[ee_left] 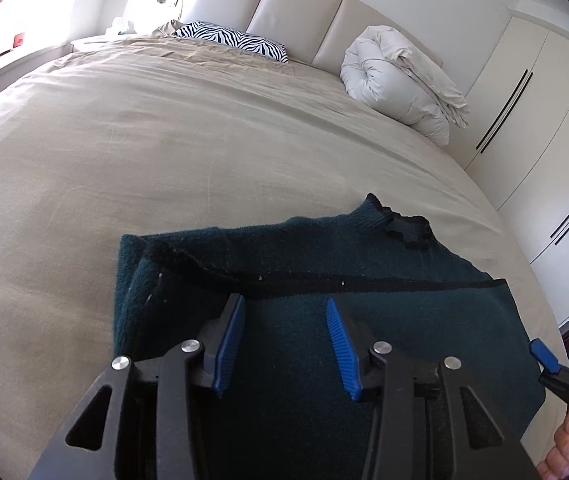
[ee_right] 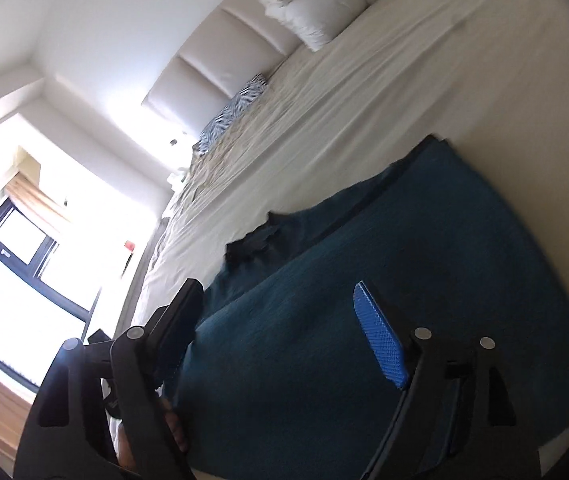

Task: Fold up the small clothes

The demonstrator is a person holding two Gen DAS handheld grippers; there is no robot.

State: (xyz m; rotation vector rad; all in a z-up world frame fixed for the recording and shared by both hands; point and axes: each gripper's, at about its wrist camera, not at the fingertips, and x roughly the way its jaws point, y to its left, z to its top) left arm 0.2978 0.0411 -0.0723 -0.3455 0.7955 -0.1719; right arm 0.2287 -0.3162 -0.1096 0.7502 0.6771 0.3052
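Sweater (ee_left: 324, 320) lies flat beneath both hand-held grippers, left (ee_left: 284, 344) and right (ee_right: 280, 328), each spread wide, holding nothing.

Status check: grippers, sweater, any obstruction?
Left gripper open above sweater. Right gripper open, empty. Sweater partly folded on bed. Nothing in the way.

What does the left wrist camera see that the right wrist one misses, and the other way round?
Only the left wrist view shows the wardrobe and the right gripper at the sweater's edge. Only the right wrist view shows the window. Both show the dark teal sweater lying on the bed, the zebra pillow, the rolled white duvet and the headboard. The left gripper is open over the sweater.
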